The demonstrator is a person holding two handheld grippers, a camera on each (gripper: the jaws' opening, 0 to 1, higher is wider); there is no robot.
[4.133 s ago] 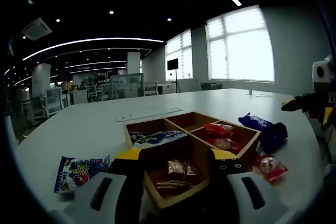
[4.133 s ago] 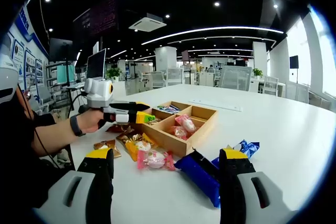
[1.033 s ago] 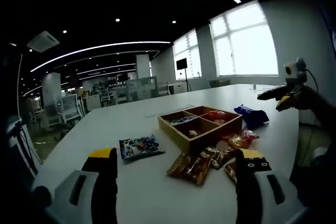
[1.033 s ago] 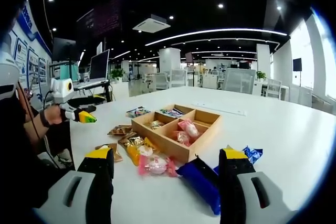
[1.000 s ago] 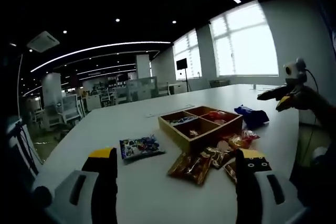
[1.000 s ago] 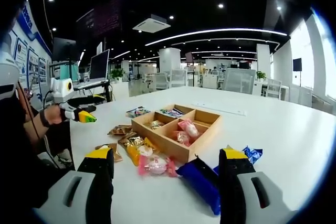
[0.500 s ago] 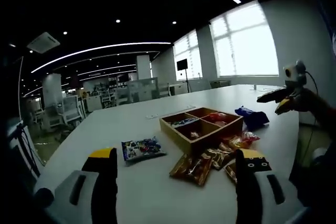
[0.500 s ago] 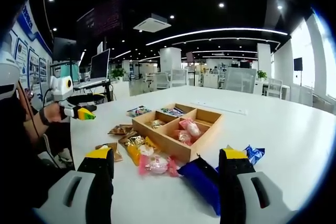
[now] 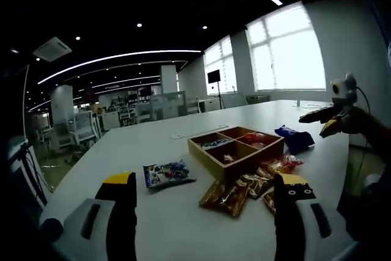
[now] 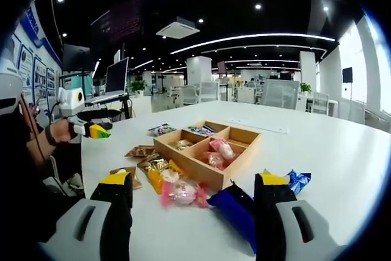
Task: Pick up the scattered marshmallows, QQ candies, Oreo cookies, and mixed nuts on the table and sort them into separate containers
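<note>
White tabletop (image 9: 183, 224) carries everything. Since four seconds ago the left gripper (image 9: 204, 212) has backed away from the wooden tray (image 9: 235, 151), jaws apart and empty. Left of the tray lies a blue candy packet (image 9: 168, 173); brown nut packets (image 9: 229, 192) in front. The right gripper (image 10: 190, 209), also spread and empty, hovers over a blue Oreo pack (image 10: 235, 209), probably the next pick.

Matt wooden tray (image 10: 215, 173) (glossy wrappers (image 10: 180, 192)), smooth table (image 10: 330, 151)
</note>
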